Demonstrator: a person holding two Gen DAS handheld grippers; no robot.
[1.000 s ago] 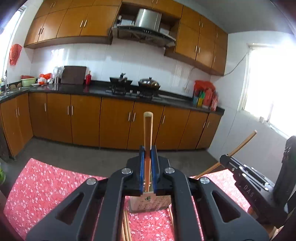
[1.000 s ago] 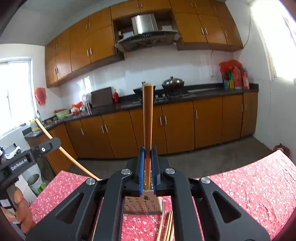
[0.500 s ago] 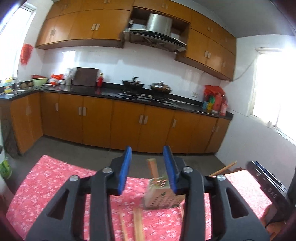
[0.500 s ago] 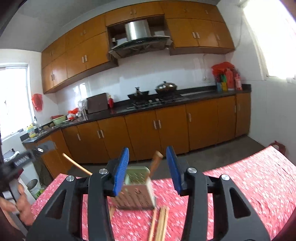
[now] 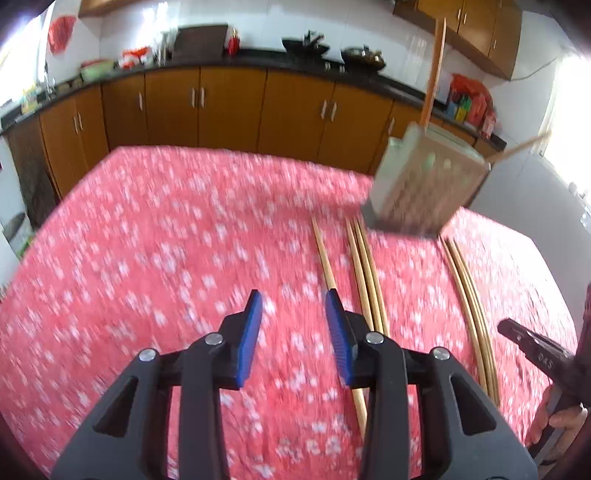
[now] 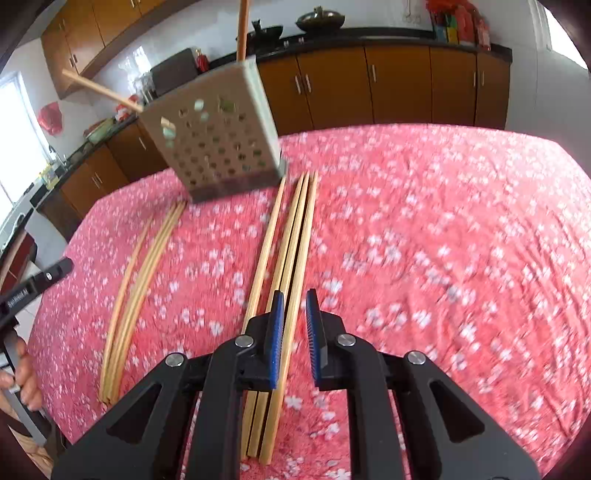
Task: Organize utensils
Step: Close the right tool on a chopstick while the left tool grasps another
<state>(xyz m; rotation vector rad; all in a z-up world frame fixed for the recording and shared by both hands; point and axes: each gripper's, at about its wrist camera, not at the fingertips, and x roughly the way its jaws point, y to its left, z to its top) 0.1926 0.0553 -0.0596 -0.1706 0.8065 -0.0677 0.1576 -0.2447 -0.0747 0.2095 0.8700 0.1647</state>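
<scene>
A perforated grey utensil holder stands on the red floral cloth with two chopsticks sticking out of it. Several loose chopsticks lie in front of it. My left gripper hovers low over the cloth, its jaws closing with only cloth between them; a single chopstick runs under its right finger. My right gripper is over the middle bundle, its jaws closing to a narrow gap. One chopstick shows in that gap, and the pads are not pressing on it.
Another group of chopsticks lies between the two grippers. A person's hand holds each handle at the frame edges. Wooden kitchen cabinets stand beyond the table's far edge.
Both grippers were shut on a chopstick above the holder, then opened and left the sticks in it. Both have since dropped towards the cloth, and the right jaws have narrowed.
</scene>
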